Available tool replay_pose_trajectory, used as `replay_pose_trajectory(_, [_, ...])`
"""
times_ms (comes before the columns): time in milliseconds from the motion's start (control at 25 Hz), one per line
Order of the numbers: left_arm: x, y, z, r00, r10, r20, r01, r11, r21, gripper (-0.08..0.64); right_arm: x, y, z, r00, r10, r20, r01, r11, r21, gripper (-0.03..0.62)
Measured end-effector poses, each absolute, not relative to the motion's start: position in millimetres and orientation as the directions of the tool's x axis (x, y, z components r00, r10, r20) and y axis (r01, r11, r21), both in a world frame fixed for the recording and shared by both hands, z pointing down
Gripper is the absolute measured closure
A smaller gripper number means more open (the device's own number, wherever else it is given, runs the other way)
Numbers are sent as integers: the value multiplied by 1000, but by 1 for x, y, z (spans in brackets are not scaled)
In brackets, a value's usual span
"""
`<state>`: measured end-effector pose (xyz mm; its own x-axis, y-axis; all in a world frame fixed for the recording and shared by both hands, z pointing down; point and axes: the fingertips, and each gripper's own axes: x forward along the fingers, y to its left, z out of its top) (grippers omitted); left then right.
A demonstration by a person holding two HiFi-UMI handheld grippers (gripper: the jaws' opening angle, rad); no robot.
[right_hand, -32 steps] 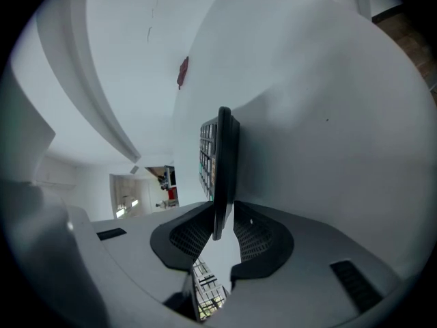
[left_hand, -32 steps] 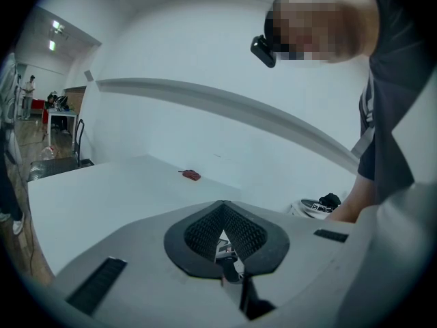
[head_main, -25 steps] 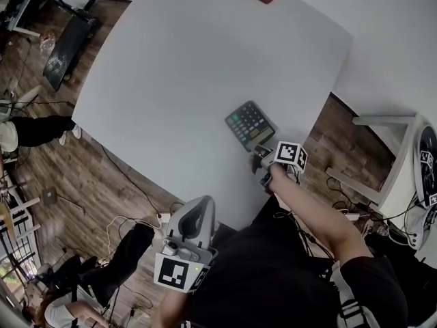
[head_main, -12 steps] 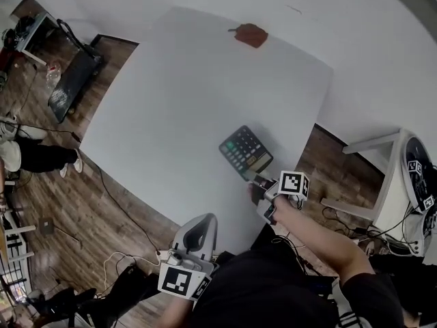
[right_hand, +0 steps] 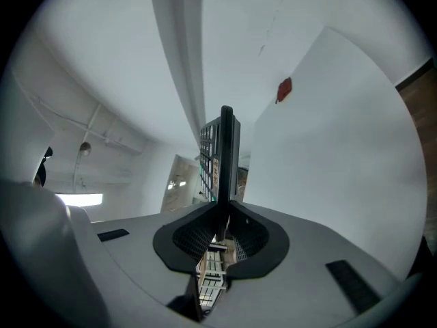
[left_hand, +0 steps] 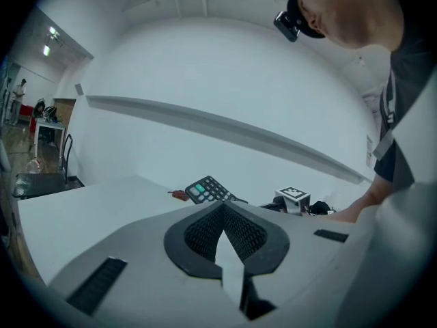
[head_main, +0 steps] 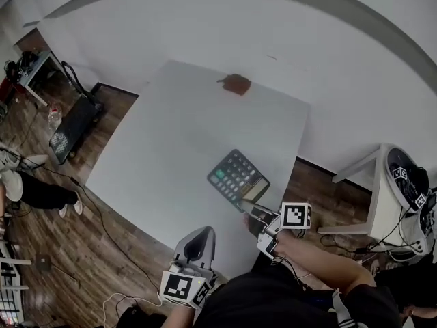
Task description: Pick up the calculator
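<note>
A dark calculator with a green key is held up off the white table, near its front right corner. My right gripper is shut on the calculator's near edge. In the right gripper view the calculator stands edge-on between the jaws of my right gripper. My left gripper hangs low in front of the table edge, shut with nothing in it. The left gripper view shows my left gripper pointing toward the raised calculator and the right gripper's marker cube.
A small reddish-brown object lies at the table's far edge. White walls stand behind the table. A white stool frame stands at the right over the wooden floor. Cables and dark equipment lie at the left.
The right gripper has lifted the calculator off the table. The head view has tipped up, so the table and wall now sit lower. The left gripper stays low and shut.
</note>
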<state>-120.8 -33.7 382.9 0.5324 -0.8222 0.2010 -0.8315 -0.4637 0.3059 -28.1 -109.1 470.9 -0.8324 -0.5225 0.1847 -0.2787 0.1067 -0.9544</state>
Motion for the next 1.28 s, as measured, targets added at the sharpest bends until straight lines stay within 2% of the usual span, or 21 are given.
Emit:
replay_pose_trajectory(240, [-120,-40,360,550,-826,124,-818,-504,277,554,-33,-97,414,-840,-534,97,-279,272,-921,534])
replay_pose_trajectory(560, [-123,-23,342,572,-818,57,-800,-541,259,554,-41,-65,378,-841,-537,65,-308,376,-874,534])
replay_pose_trajectory(1040, [-128,-2,322,583,-812,3,-792,-568,225,554,-47,-30,343,-834,-552,19,-337,481,-809,534])
replay_pose_trajectory(1280, [-126,2,317,590,-808,-2,-788,-576,218,554,-49,-23,334,-835,-549,12,-330,485,-810,534])
